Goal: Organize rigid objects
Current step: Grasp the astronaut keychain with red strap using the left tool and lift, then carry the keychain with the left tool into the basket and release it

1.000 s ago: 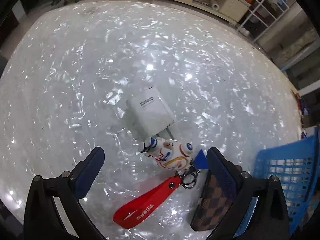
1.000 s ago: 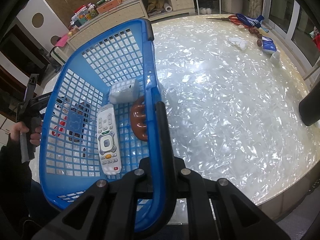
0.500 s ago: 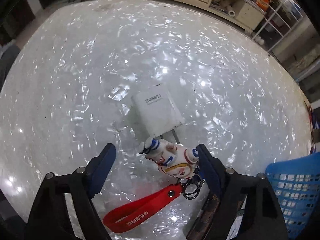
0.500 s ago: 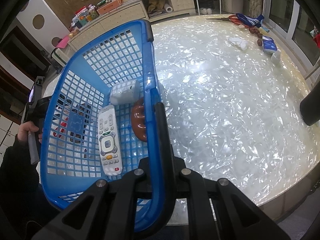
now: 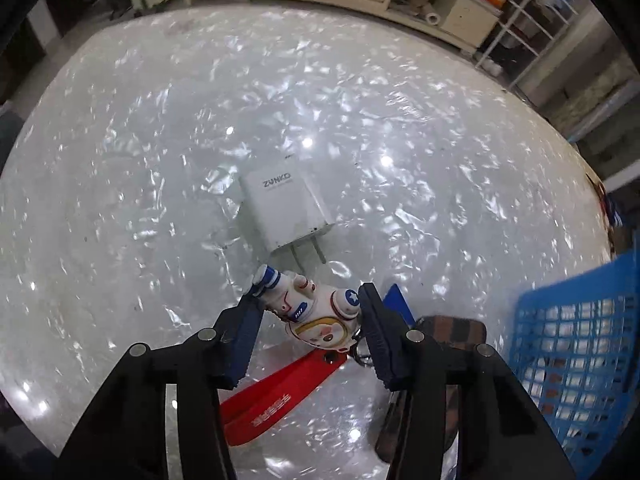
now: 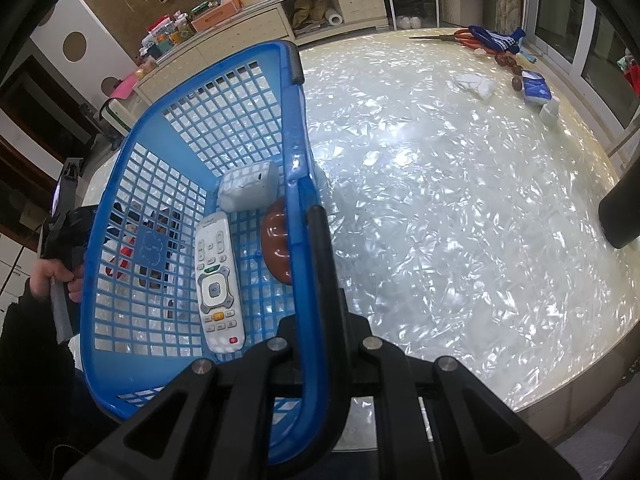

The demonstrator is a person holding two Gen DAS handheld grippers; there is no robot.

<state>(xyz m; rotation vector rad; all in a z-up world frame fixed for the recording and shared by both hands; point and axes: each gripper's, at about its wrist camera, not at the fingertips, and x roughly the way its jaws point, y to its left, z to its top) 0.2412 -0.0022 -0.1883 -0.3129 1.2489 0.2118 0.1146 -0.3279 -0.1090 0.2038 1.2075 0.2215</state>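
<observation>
The left gripper [image 5: 308, 312] has narrowed and is closing around the astronaut keychain [image 5: 316, 312], beside the charger [image 5: 286, 208] marked ZUNKO. The right gripper [image 6: 310, 232] clamps the basket [image 6: 298, 160] rim.

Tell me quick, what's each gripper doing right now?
Left gripper: closing around the astronaut keychain.
Right gripper: shut on the blue basket rim.

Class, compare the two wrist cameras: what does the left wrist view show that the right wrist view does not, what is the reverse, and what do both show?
Left wrist only: the astronaut keychain between the closing jaws of the left gripper, the white charger and the checkered wallet.
Right wrist only: the remote and white case in the basket, and the right gripper shut on its rim.
Both: the blue basket and the shiny table.
</observation>
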